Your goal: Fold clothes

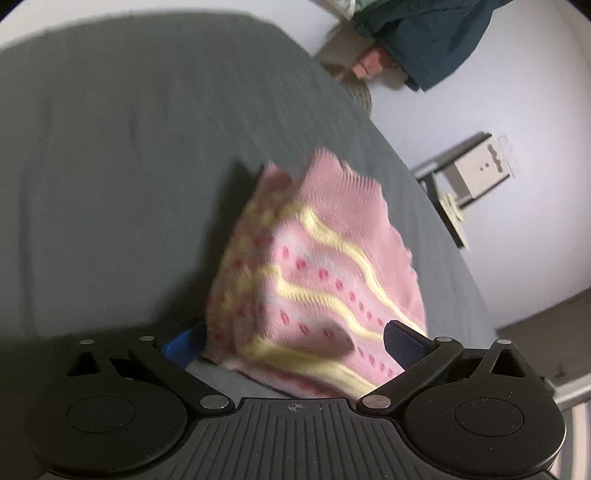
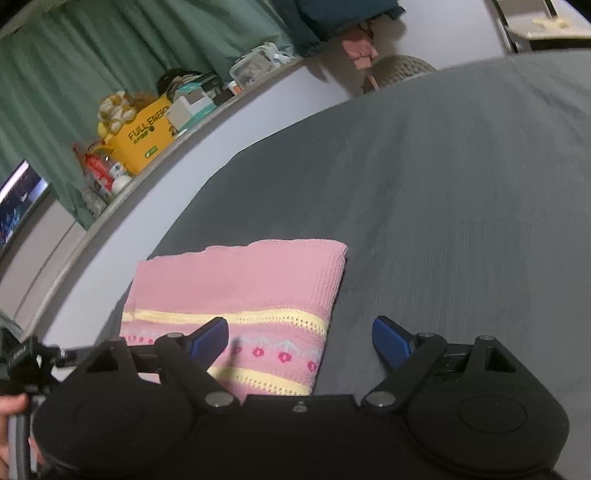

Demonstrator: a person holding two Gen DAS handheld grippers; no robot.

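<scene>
A pink knitted garment (image 2: 236, 284) with yellow stripes and small pink flowers lies folded on the grey bed (image 2: 443, 206), near the bed's left edge. My right gripper (image 2: 301, 338) is open just above the garment's near right corner. Its left fingertip (image 2: 212, 334) is over the knit and its right one over bare sheet. In the left wrist view the same garment (image 1: 317, 280) looks blurred and bunched, and fills the space between the wide-apart fingers of my left gripper (image 1: 293, 347). The knit half hides the left blue fingertip (image 1: 181, 347). I see no pad pressing on the cloth.
A ledge along the wall holds a yellow box (image 2: 144, 136) and clutter, with a green curtain (image 2: 110, 55) behind. A screen (image 2: 18, 199) glows at far left. A teal garment (image 1: 436, 33) hangs above a woven stool (image 2: 402, 68). A white box on a stand (image 1: 476, 166) is beside the bed.
</scene>
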